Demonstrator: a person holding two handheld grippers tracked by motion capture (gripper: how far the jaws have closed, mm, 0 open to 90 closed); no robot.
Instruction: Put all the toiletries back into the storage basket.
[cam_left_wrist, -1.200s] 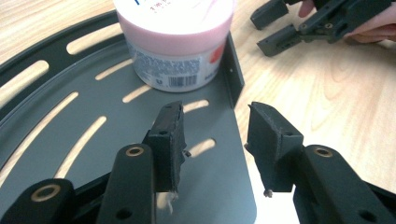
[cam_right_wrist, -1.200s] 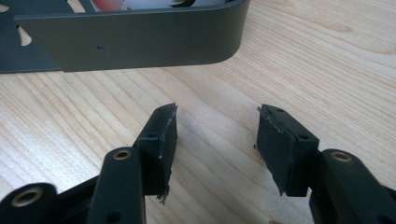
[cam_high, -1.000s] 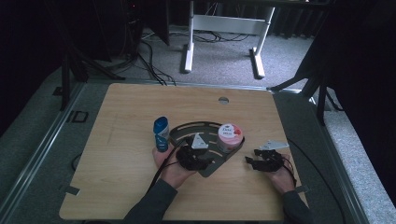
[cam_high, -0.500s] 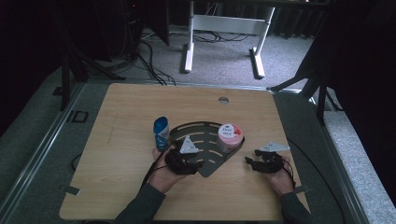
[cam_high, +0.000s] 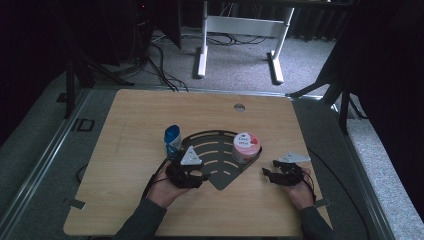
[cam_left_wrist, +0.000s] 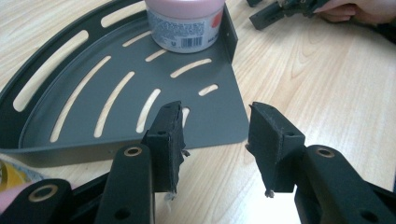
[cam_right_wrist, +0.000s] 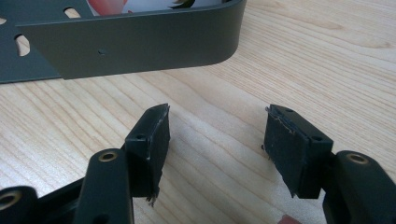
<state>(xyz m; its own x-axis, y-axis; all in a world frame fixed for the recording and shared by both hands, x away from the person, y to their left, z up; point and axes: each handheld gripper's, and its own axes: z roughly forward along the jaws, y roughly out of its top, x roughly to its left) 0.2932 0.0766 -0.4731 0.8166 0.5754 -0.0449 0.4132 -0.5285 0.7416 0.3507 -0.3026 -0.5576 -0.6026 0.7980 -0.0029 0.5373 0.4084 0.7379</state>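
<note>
A dark grey fan-shaped corner tray (cam_high: 212, 150) lies flat on the wooden table. A pink-lidded jar (cam_high: 246, 146) stands in the tray's right corner; the left gripper view has the same jar (cam_left_wrist: 184, 25) at the tray's (cam_left_wrist: 93, 93) far end. Just left of the tray stands a blue container (cam_high: 172, 139). My left gripper (cam_high: 199, 176) is open at the tray's near edge, and its jaws (cam_left_wrist: 215, 116) hold nothing. My right gripper (cam_high: 268, 174) is open over bare wood, right of the tray. Its jaws (cam_right_wrist: 217, 112) face the tray's side wall (cam_right_wrist: 130, 42).
A round cable hole (cam_high: 239, 107) sits near the table's (cam_high: 125, 205) far edge. Beyond the table, a white desk frame (cam_high: 240, 30) and cables lie on the grey carpet. Metal rails run along both sides of the table.
My left gripper has drawn back from over the tray, moving left and toward the person. The right gripper has stayed where it was.
</note>
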